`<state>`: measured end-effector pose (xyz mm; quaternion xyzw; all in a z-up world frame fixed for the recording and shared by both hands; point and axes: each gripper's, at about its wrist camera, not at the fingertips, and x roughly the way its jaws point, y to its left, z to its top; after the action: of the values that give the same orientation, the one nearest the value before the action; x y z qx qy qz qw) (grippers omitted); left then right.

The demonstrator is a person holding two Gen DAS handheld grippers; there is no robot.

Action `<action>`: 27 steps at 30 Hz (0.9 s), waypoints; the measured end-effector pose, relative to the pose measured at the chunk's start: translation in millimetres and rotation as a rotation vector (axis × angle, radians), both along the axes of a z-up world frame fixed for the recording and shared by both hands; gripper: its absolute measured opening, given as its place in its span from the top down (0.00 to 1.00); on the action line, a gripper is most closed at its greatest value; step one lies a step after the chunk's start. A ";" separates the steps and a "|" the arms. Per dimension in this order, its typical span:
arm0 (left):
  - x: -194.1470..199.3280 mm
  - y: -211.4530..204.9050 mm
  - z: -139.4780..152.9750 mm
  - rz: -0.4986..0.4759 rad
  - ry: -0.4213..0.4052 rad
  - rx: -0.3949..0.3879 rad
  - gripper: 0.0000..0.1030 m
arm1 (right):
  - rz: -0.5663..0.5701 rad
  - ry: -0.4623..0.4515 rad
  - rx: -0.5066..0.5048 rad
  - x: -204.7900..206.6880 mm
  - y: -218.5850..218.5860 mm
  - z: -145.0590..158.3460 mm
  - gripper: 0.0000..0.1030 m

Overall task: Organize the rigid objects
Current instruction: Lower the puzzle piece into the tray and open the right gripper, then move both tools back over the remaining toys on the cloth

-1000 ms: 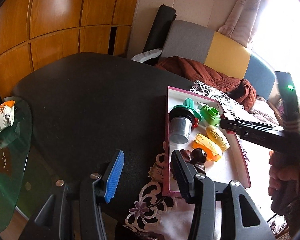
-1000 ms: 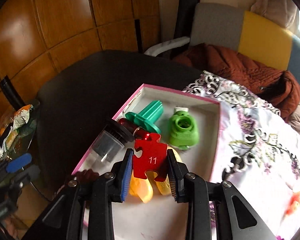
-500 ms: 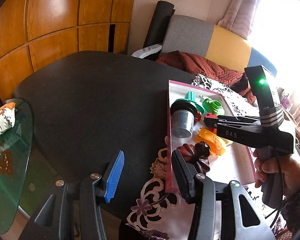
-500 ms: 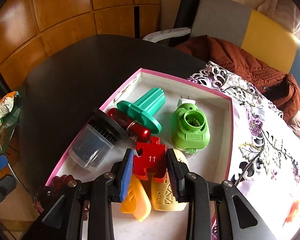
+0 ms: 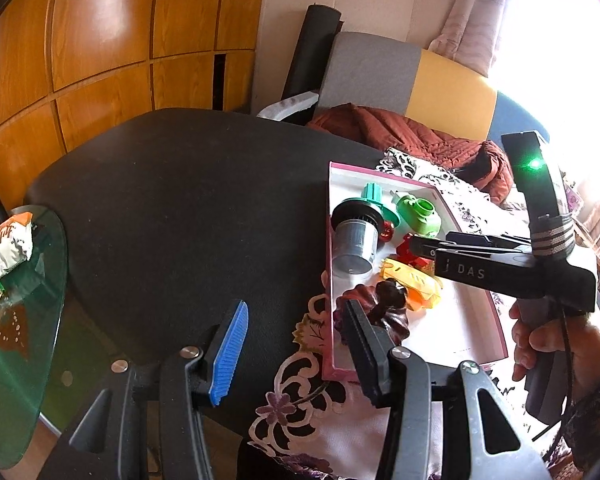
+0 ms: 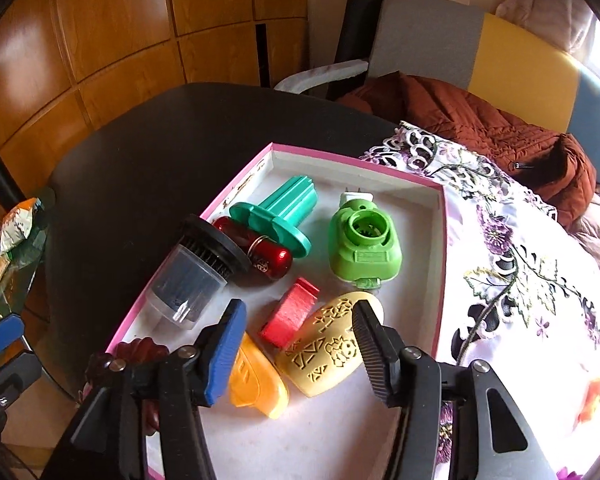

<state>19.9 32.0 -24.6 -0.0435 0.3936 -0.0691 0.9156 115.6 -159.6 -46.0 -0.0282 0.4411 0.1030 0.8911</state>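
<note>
A pink-rimmed white box holds several toys. The red puzzle piece lies in it, leaning on a cream oval piece. Around it are an orange piece, a green plug-in device, a teal stand, a red cylinder and a clear cup with black lid. My right gripper is open and empty just above the red piece. My left gripper is open and empty at the box's near left corner, by a dark brown carved piece.
The box sits on a floral cloth at the edge of a black round table. A glass side table with snack packets stands at the left. A sofa with a brown jacket is behind.
My right gripper lowered into the box, opened and let go of the red puzzle piece, which now lies among the toys. The left gripper stayed open and almost still.
</note>
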 end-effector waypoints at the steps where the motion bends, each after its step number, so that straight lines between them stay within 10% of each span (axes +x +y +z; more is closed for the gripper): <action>1: -0.5 -0.4 0.5 -0.002 0.000 0.001 0.52 | -0.005 -0.005 0.003 -1.3 -1.5 1.1 0.45; 15: -8.2 -18.5 14.7 -0.076 -0.032 0.003 0.52 | -0.130 -0.118 0.026 -34.7 -56.7 34.8 0.28; 27: -12.0 -76.8 23.8 -0.239 -0.044 0.030 0.52 | -0.366 -0.157 -0.065 -81.7 -191.1 59.2 0.20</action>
<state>7.9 -44.8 -0.7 0.0191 0.3767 -0.1727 0.9099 34.0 -350.7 13.2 0.0159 0.3713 -0.0775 0.9252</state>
